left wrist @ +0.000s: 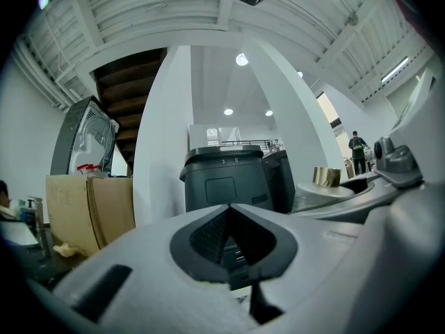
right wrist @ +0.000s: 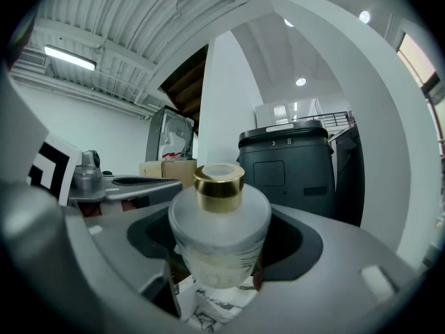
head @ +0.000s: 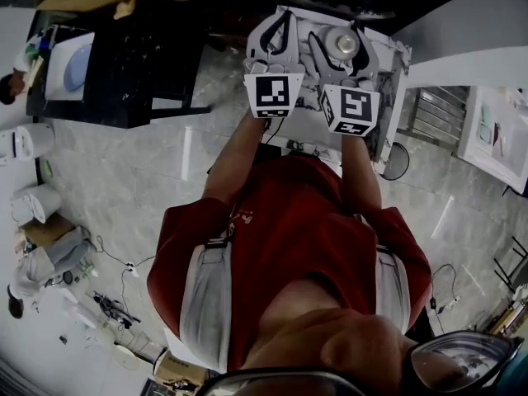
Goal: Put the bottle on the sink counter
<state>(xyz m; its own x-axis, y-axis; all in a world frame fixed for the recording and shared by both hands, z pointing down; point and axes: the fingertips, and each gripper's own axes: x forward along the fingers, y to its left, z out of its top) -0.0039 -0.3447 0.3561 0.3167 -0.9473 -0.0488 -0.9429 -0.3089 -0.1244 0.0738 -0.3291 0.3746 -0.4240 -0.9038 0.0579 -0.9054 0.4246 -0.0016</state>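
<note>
A frosted glass bottle [right wrist: 220,239] with a gold cap stands upright between the jaws of my right gripper [head: 345,48], which is shut on its body. From above, the gold cap [head: 342,42] shows as a round disc over the white sink counter [head: 389,63]. A marble-patterned surface [right wrist: 208,312] lies just below the bottle. My left gripper [left wrist: 229,207] is held level close beside the right one, its jaws shut with nothing between them. The left gripper view also catches the gold cap [left wrist: 327,176] at the right.
Two dark bins [left wrist: 226,176] stand ahead beside a white pillar [left wrist: 163,138]. A cardboard box [left wrist: 90,207] sits at the left. A black table [head: 124,64] stands left of the counter, and a person [left wrist: 357,148] is far off at the right.
</note>
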